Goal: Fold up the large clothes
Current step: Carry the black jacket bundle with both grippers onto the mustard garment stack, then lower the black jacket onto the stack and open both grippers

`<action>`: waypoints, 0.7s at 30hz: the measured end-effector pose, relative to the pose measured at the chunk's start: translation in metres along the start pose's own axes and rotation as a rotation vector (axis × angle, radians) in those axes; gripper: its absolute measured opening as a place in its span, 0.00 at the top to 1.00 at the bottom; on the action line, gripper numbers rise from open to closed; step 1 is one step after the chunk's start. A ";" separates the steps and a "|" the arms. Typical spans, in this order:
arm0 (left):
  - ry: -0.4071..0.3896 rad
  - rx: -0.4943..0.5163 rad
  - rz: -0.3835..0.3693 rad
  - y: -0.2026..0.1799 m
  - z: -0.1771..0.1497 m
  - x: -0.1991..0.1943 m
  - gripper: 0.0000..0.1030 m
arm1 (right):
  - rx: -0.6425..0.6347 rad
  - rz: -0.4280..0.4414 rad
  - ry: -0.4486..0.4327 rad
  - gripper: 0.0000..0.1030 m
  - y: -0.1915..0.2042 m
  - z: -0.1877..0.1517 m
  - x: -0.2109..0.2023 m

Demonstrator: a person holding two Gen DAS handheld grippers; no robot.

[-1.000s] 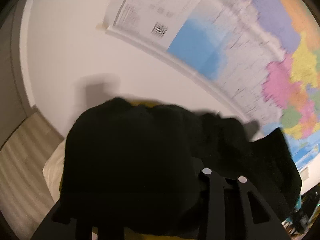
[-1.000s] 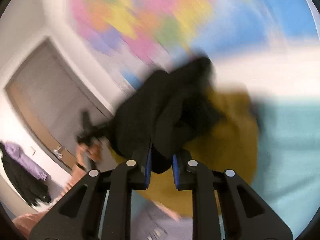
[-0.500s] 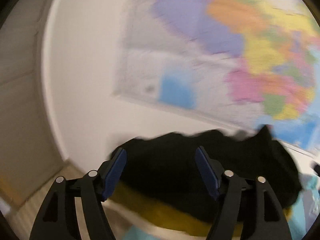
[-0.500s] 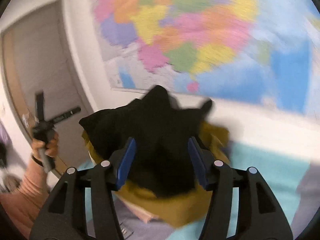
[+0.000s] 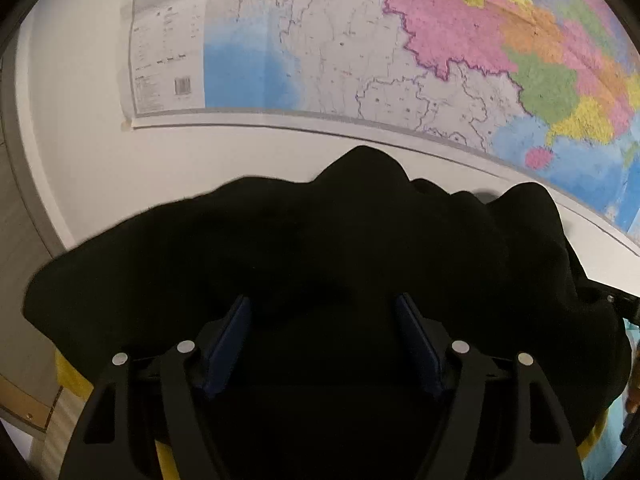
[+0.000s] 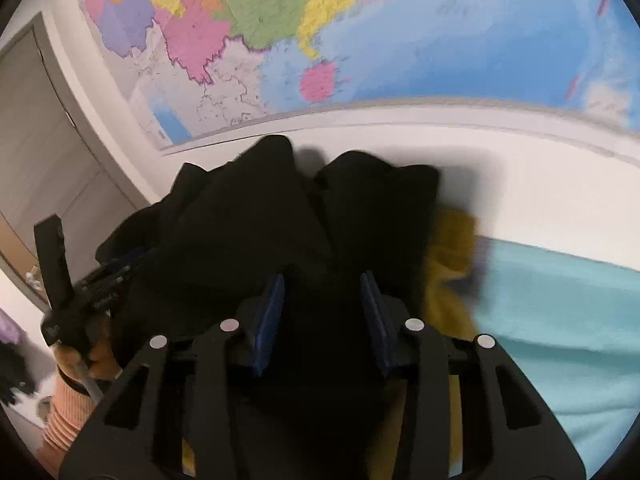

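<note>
Black crumpled fabric garment (image 5: pixel 320 248) heaped over mustard-yellow cloth (image 6: pixel 452 248), below colourful wall map (image 5: pixel 400 60). Left gripper (image 5: pixel 324 340) spread wide over garment, not gripping; right gripper (image 6: pixel 322 312) closing, garment between jaws.

black garment (image 5: pixel 320 248), mustard cloth (image 6: pixel 452 264), turquoise sheet (image 6: pixel 560 320).

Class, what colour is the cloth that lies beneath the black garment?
Mustard yellow cloth, clearest in the right wrist view, beside the black garment.
</note>
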State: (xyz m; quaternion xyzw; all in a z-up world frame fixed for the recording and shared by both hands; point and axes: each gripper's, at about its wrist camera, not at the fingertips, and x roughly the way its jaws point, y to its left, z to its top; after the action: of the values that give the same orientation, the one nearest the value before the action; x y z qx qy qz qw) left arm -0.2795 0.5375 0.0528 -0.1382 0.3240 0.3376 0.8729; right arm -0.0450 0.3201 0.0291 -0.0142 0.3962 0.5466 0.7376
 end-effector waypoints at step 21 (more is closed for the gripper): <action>-0.089 0.138 -0.047 -0.067 -0.040 -0.039 0.21 | -0.295 0.058 -0.046 0.49 0.073 -0.052 -0.036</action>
State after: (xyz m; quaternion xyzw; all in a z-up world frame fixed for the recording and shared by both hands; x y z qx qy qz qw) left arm -0.2750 0.4504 0.0499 -0.0699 0.3040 0.2999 0.9015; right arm -0.1373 0.2971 0.0445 -0.0987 0.2948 0.6201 0.7203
